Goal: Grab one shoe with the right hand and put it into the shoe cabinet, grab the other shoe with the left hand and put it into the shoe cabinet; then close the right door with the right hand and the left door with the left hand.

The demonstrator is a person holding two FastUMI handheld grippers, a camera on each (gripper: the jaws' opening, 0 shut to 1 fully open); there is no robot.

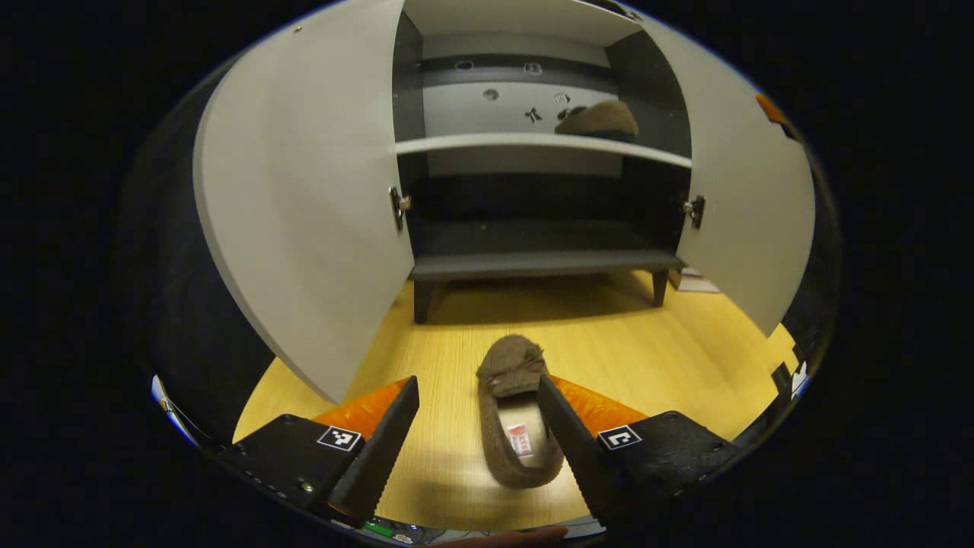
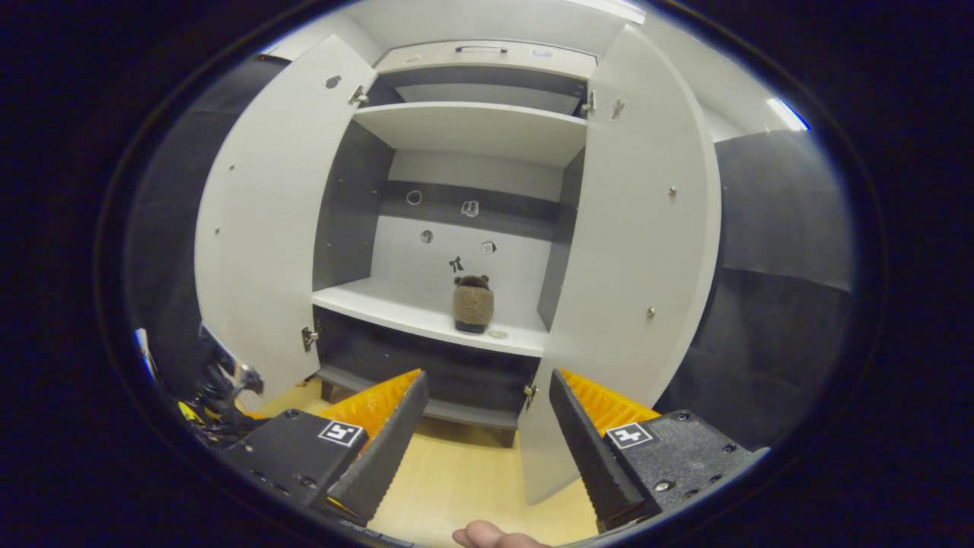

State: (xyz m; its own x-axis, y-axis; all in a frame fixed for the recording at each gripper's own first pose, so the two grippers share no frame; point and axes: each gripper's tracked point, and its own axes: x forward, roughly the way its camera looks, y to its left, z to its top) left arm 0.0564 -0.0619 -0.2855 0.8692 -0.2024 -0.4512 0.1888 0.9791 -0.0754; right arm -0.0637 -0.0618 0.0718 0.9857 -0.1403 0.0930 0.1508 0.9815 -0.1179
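A brown slipper (image 1: pixel 511 415) lies on the wooden floor, toe toward the shoe cabinet (image 1: pixel 533 262). My left gripper (image 1: pixel 478 399) hovers open over it, its right finger at the slipper's right edge, its left finger well clear. The other brown slipper (image 1: pixel 599 120) rests on the cabinet's white middle shelf (image 1: pixel 487 142), toward the right; in the right gripper view that slipper (image 2: pixel 472 304) stands heel toward me on the shelf (image 2: pixel 396 312). My right gripper (image 2: pixel 487 407) is open, empty, and back from the cabinet. Both doors, left (image 1: pixel 304 205) and right (image 1: pixel 742 205), stand wide open.
The cabinet (image 2: pixel 472 190) has an upper shelf and a dark lower compartment on short legs. Its left door (image 2: pixel 259 228) and right door (image 2: pixel 631 251) flank the opening. Light wooden floor (image 1: pixel 609 335) stretches before it. A fingertip (image 2: pixel 494 536) shows at the bottom edge.
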